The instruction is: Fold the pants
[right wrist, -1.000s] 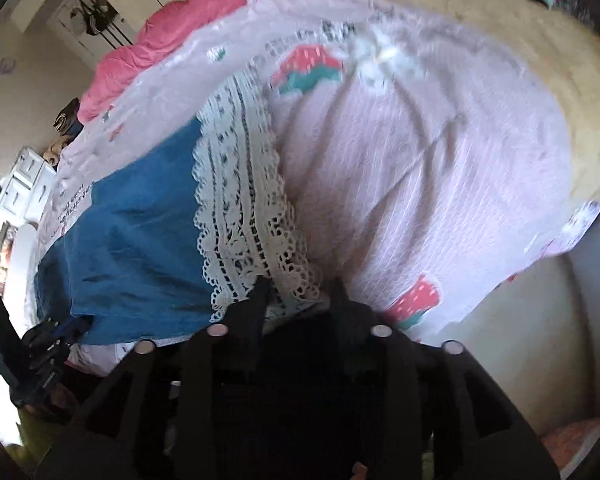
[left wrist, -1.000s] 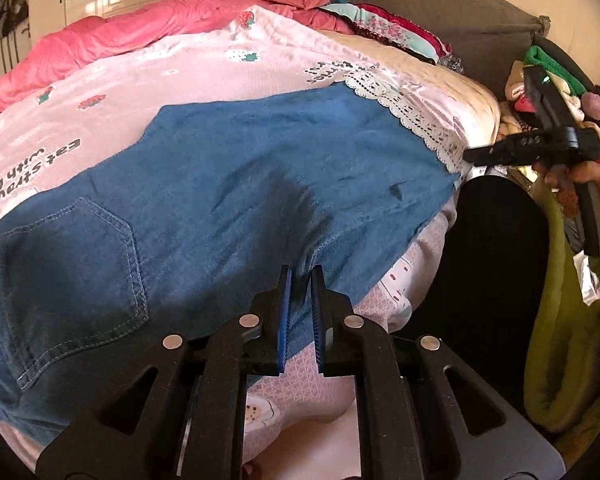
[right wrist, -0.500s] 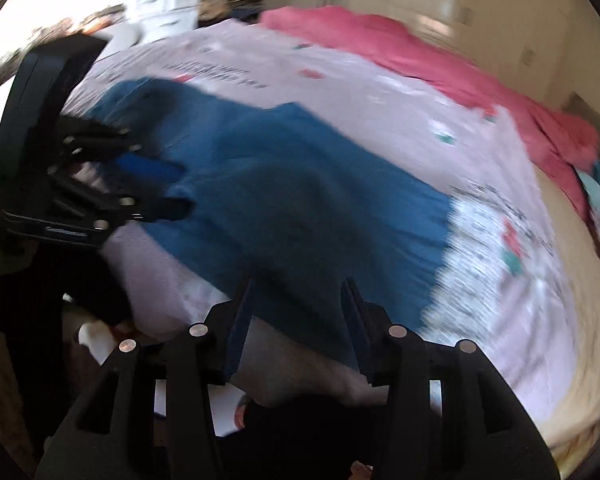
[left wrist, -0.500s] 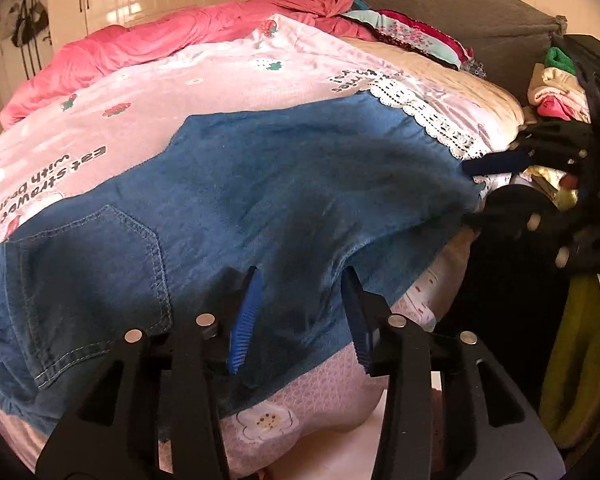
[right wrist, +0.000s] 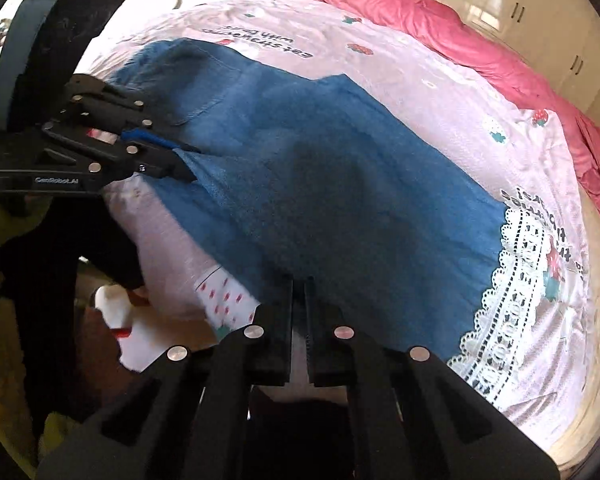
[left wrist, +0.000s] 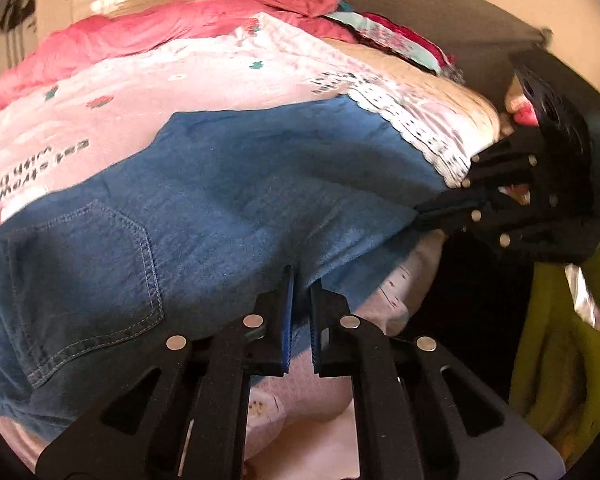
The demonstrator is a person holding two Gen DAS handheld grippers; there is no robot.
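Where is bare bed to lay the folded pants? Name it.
Free: the pink strawberry-print sheet between the blue denim pants and the crumpled pink duvet, and the strip beyond the white lace trim. Crowded: the near edge, where the left claw and the right claw pinch the denim.

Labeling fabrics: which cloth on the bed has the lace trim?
The pale pink strawberry-print sheet: white lace trim edges it beside the jeans. The jeans and the plain pink duvet have none.
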